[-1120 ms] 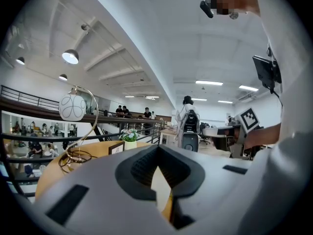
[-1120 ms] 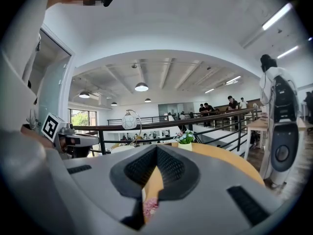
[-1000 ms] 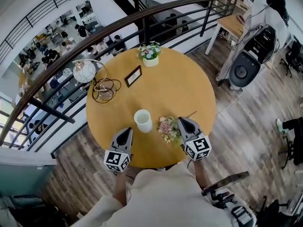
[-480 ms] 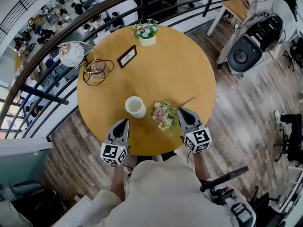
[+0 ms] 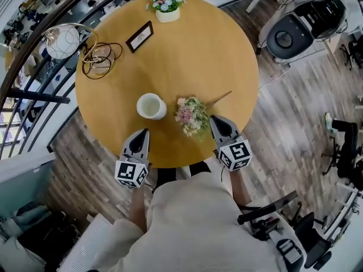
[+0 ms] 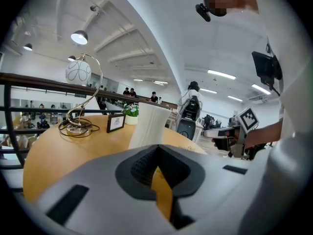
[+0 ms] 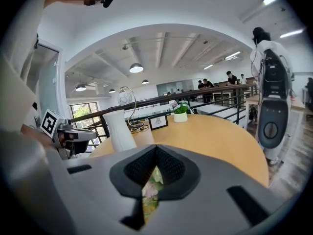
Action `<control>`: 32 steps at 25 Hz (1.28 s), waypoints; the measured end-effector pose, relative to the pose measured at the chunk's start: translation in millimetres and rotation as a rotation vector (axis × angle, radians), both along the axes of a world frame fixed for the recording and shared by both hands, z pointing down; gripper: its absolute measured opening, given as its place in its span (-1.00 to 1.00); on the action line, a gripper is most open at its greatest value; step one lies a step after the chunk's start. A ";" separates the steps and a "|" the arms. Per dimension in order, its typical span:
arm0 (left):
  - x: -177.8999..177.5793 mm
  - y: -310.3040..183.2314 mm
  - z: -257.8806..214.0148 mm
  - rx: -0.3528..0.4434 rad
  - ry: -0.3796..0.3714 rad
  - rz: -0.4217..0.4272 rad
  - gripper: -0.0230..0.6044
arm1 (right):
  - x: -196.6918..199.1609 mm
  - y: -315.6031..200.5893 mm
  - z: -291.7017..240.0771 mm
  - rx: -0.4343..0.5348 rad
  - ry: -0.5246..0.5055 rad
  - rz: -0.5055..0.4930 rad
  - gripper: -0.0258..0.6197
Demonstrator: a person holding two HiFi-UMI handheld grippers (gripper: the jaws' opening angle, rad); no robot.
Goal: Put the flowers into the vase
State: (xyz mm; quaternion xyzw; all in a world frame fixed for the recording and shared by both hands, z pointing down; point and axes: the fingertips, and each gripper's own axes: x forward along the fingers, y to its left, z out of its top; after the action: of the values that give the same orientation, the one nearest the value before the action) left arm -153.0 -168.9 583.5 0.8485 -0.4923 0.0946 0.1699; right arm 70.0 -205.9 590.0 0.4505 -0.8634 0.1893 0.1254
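Observation:
A white vase (image 5: 151, 106) stands upright on the round wooden table (image 5: 198, 50), near its front edge. Just right of it a bunch of pink and white flowers (image 5: 191, 116) lies flat, stem pointing back right. My left gripper (image 5: 141, 135) hovers at the table's near edge just in front of the vase, shut and empty. My right gripper (image 5: 215, 120) is beside the flowers' right side, shut, with nothing in it. The left gripper view shows the vase (image 6: 149, 126) just beyond the closed left gripper (image 6: 157, 148). In the right gripper view the flowers (image 7: 152, 180) show below the closed right gripper (image 7: 156, 148).
At the table's far side stand a small potted plant (image 5: 166, 4), a picture frame (image 5: 139, 36) and a globe lamp (image 5: 63, 42) on a wire base (image 5: 99, 58). A railing runs behind the table. A black machine (image 5: 289, 35) stands on the floor at the right.
Both grippers have sunk toward the table's near edge and stayed shut. The head view has tilted further down. The vase and flowers lie where they were.

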 end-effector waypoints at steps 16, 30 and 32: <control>0.1 2.4 2.7 -0.009 0.004 -0.016 -0.91 | -0.7 6.5 66.7 0.397 1.204 -0.567 -0.89; -3.0 2.8 -0.7 -0.006 0.010 -0.034 -0.91 | 11.8 -0.6 112.0 0.274 1.207 -0.679 -0.30; -2.4 2.6 -1.5 -0.007 0.010 -0.032 -0.91 | 14.9 -6.1 120.0 0.248 1.223 -0.697 -0.12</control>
State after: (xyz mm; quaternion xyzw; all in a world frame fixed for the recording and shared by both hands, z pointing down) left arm -155.4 -166.3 582.0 0.8403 -0.5046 0.0896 0.1768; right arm 84.9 -212.0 710.0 0.1848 -0.7473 -0.2477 0.5882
